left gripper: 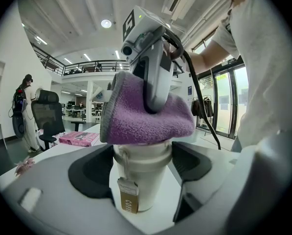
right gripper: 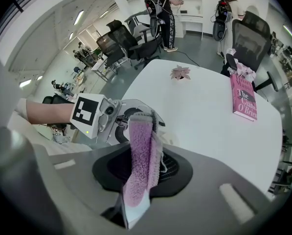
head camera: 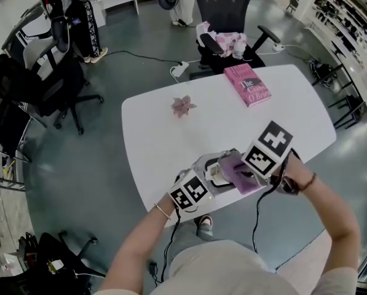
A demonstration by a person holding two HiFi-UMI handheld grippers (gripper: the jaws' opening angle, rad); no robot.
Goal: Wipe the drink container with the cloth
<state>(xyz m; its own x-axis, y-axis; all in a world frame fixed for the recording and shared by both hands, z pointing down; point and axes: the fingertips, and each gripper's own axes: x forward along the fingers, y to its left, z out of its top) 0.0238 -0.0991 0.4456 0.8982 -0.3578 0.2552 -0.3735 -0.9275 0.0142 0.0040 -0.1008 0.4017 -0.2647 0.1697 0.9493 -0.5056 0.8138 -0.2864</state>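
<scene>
Atop the cup [left gripper: 138,177], the cloth [left gripper: 146,119]

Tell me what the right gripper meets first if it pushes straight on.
The cup, probably: the right gripper points at its top, and the cloth it holds seems to rest there.

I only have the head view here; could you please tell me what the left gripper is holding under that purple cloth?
Observer: The left gripper has its jaws on a white lidded cup with a brown tag on a string.
Operator: Is the cloth touching it?
Observer: Yes, the cloth lies over the cup's lid.
Operator: And what holds the cloth?
Observer: The right gripper, with its jaws shut on a fold of it.
</scene>
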